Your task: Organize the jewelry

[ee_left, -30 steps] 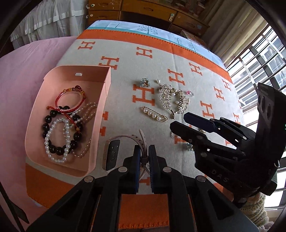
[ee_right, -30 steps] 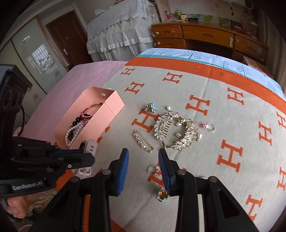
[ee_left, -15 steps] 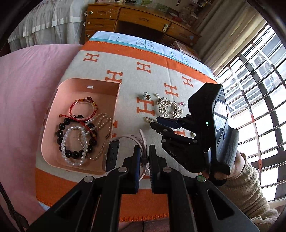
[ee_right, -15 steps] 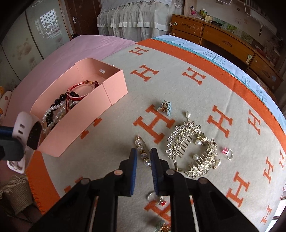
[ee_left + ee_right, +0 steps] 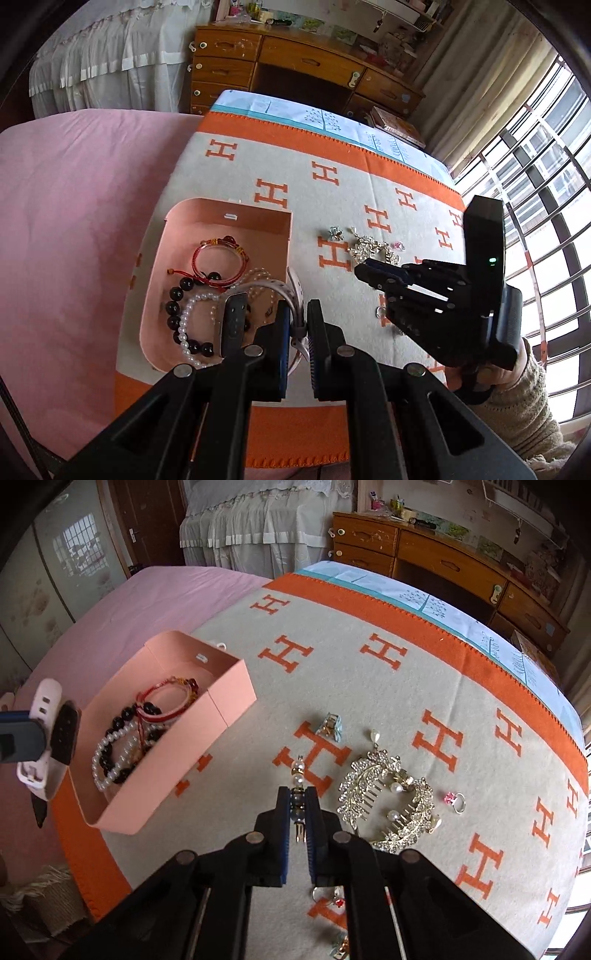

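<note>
My left gripper [image 5: 296, 321] is shut on the pale strap of a smartwatch [image 5: 233, 321], held above the near end of the pink box [image 5: 218, 210]. The box holds a red cord bracelet [image 5: 218, 258], a dark bead bracelet and pearl strands [image 5: 184, 325]. My right gripper [image 5: 298, 805] is shut on a gold pearl pin [image 5: 297, 775], lifted over the blanket. The watch also shows at the left of the right wrist view [image 5: 55, 734]. A rhinestone hair comb [image 5: 384, 797], a pink stone ring [image 5: 456, 800] and a blue clip [image 5: 329, 726] lie on the blanket.
An orange and grey H-pattern blanket [image 5: 406, 686] covers the bed, with pink sheet [image 5: 74, 206] to the left. More small rings and a charm [image 5: 332, 897] lie near my right gripper. A wooden dresser [image 5: 295, 70] stands beyond; barred windows are at right.
My left gripper lifted the watch up and left over the box. My right gripper closed on the pearl pin and raised it off the blanket.
</note>
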